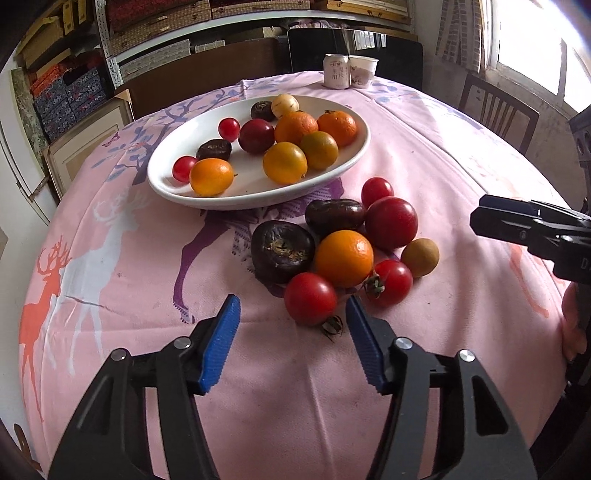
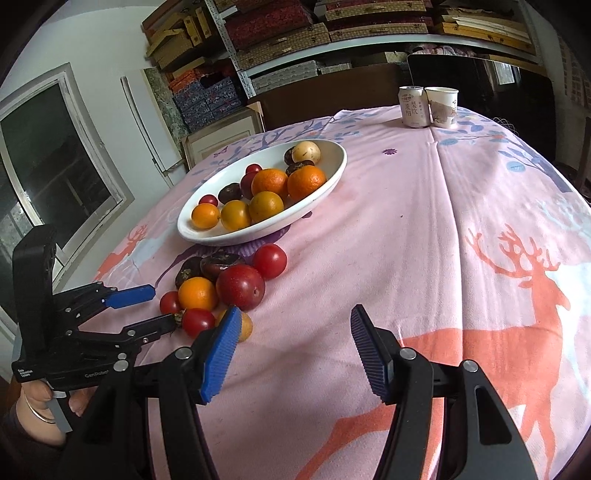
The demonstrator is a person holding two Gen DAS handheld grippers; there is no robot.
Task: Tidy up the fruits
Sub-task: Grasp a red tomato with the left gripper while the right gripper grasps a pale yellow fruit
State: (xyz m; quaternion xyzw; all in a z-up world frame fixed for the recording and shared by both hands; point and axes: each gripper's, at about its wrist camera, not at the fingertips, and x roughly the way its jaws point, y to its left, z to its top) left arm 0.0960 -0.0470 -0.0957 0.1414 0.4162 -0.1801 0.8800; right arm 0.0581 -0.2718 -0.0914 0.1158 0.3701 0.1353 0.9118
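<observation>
A white oval dish (image 1: 334,173) sits on a pink deer-print tablecloth (image 1: 461,155) and already carries oranges, small red tomatoes, a dark red plum and dark brown water-chestnut-like fruits. In front of it, on the cloth, lies a loose heap of fruit: a large dark brown fruit (image 1: 282,251), a second one (image 1: 334,216) behind it, an orange (image 1: 344,257) in the middle, a big red plum (image 1: 391,222), a tan longan-like fruit (image 1: 420,257) and three cherry tomatoes, the nearest (image 1: 310,298) touching the orange.

The left gripper (image 1: 291,338) hangs low just before this heap, its blue-padded fingers wide apart and holding nothing; the nearest tomato lies just beyond the gap, and a loose green stem cap (image 1: 332,326) rests on the cloth between the fingertips. The stemmed tomato (image 1: 392,282) sits just beyond the right-hand fingertip.

The right gripper (image 2: 291,350) is also spread open and empty, over bare cloth to the right of the heap, well apart from the dish.

Only the right wrist view shows the left gripper from the side, with one fingertip just beside the stemmed tomato and the person's hand (image 2: 37,410) under its handle; it also shows a window at far left. At the table's far edge stand a drink can (image 2: 413,106) and a paper cup (image 2: 443,107), touching. Shelves of stacked boxes (image 2: 280,22) fill the background.
</observation>
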